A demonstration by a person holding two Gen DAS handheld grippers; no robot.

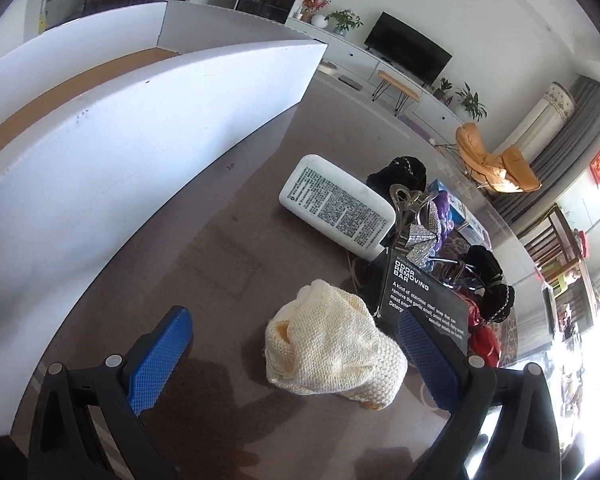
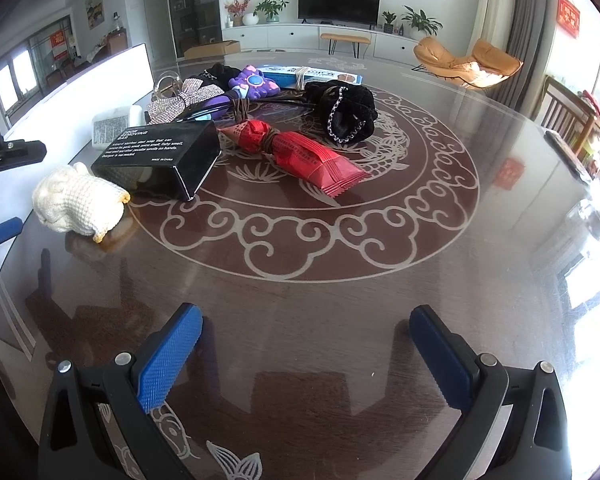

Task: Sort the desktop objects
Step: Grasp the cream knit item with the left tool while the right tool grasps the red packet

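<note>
A cream knitted piece lies on the round table, between the blue pads of my left gripper, which is open and hangs just above and around it. Behind it lies a black box printed "ODOR REMOVING BAR". A white printed pack, a rhinestone bow, a purple toy, black velvet scrunchies and red packets are piled beyond. My right gripper is open over bare tabletop, nothing between its fingers.
A large white cardboard box with an open top stands along the table's left side. A blue flat carton lies at the back of the pile. The patterned glossy table spreads right of the objects. Chairs stand at the far right.
</note>
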